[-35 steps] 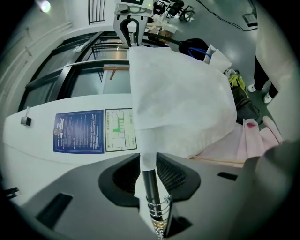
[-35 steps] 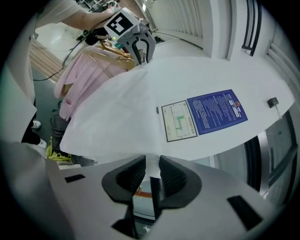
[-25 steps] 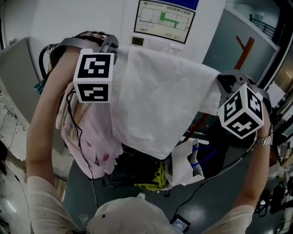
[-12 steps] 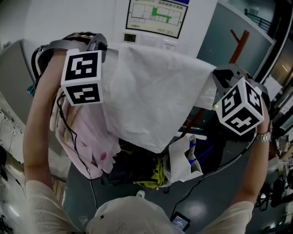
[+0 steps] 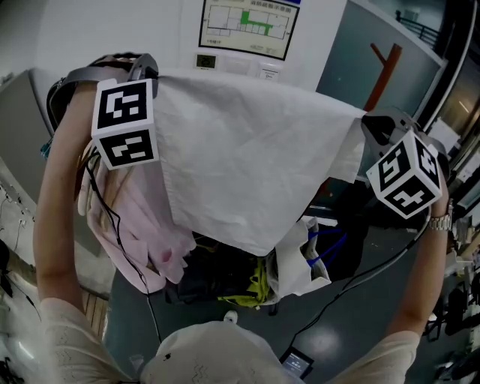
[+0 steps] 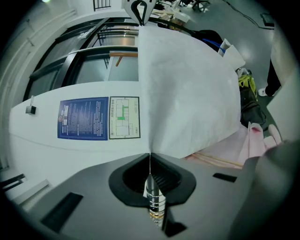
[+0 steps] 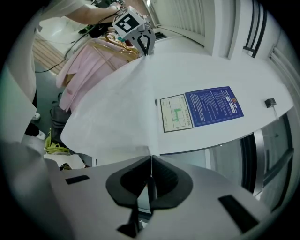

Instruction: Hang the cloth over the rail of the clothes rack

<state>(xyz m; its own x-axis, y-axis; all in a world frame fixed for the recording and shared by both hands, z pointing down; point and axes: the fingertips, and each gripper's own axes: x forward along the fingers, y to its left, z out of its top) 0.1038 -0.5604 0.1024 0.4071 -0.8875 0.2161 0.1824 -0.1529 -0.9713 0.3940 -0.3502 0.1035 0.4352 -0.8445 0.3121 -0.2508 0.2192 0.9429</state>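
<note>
A white cloth [image 5: 247,165] hangs spread out in the air in front of me, its top edge pulled straight between both grippers. My left gripper [image 5: 146,71] is shut on the cloth's upper left corner [image 6: 150,154]; the cloth [image 6: 187,84] runs away from its jaws. My right gripper [image 5: 369,126] is shut on the upper right corner [image 7: 151,158], with the cloth [image 7: 117,112] stretching towards the left gripper [image 7: 140,40]. The right gripper [image 6: 140,9] shows at the cloth's far end. I cannot make out the rack's rail; the cloth hides what lies behind it.
Pink and pale garments [image 5: 142,225] hang at the left, below my left arm. Dark bags and a white bag [image 5: 300,262] lie on the floor under the cloth. A white wall with a floor plan sign [image 5: 247,26] is ahead, a red-brown stand [image 5: 381,71] to the right.
Both grippers have moved apart, the left one up and to the left, the right one to the right. The cloth's top edge is now wider and pulled tighter.
</note>
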